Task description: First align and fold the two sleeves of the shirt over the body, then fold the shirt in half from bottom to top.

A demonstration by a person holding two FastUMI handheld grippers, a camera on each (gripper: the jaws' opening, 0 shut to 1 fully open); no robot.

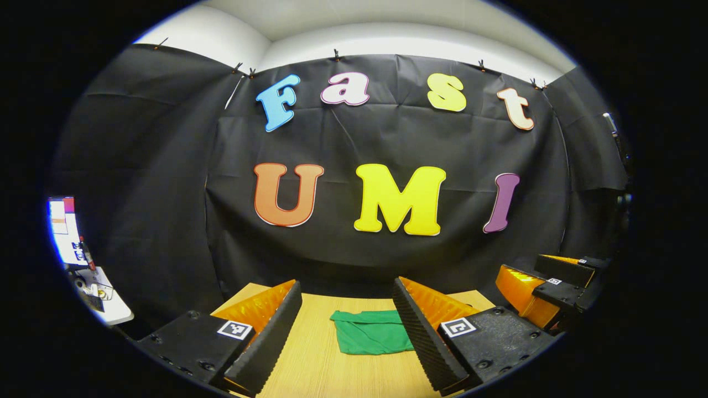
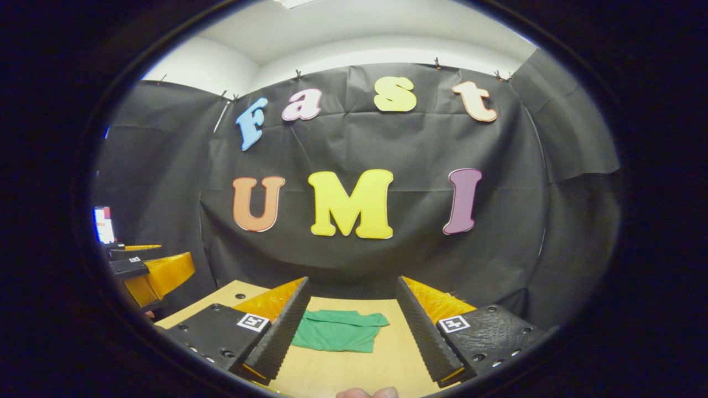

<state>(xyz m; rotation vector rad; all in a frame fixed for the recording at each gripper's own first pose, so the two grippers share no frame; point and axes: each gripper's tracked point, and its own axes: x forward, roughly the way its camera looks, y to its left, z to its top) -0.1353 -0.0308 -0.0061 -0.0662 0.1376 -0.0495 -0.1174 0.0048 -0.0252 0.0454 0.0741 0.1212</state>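
Ridged pads face each other across a wide gap on the left gripper (image 1: pixel 347 326), jaws spread well apart and nothing between them but air. Same story on the right gripper (image 2: pixel 352 326): fingers splayed wide, holding nothing, raised above the table. Between the left gripper's fingers, farther out, lies the green shirt (image 1: pixel 371 331), folded into a compact bundle on the wooden table (image 1: pixel 315 365), its right edge hidden behind the right-hand finger. From the right gripper view the shirt (image 2: pixel 338 330) sits flat on the table (image 2: pixel 387 359), near the far edge, just beside the left-hand finger and apart from the other. Off to the right in the left gripper view, the other gripper shows at the rim, well apart from the shirt. At the bottom of the right gripper view, fingertips (image 2: pixel 368 393) of a hand peek in. Behind the table hangs the black cloth wall (image 1: pixel 166 193).
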